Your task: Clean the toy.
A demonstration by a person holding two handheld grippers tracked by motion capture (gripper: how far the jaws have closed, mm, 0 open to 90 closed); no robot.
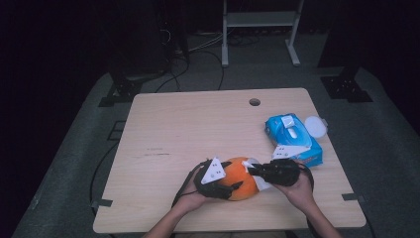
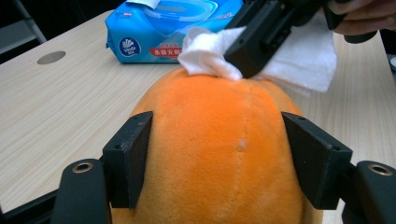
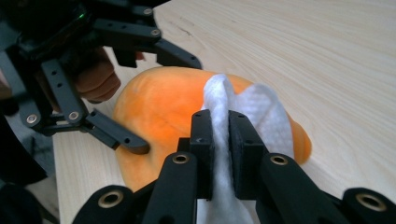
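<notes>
An orange plush toy [image 1: 241, 179] lies on the wooden table [image 1: 188, 129] near its front edge. My left gripper [image 1: 235, 174] comes from the left, and its pads press into both sides of the plush toy [image 2: 219, 154]. From the right, my right gripper [image 1: 250, 171] is shut on a folded white wipe [image 3: 268, 116]. That wipe [image 2: 306, 56] rests on the top far end of the toy [image 3: 159, 107]. In the right gripper view, its jaws pinch the wipe's fold upright between them, with the left gripper [image 3: 140, 100] clamped around the toy beyond.
A blue pack of wet wipes [image 1: 292, 139] lies to the right behind the toy, its white lid [image 1: 315, 125] flipped open. A cable hole [image 1: 254, 102] sits near the table's far edge. A person's hands hold both grippers at the front edge.
</notes>
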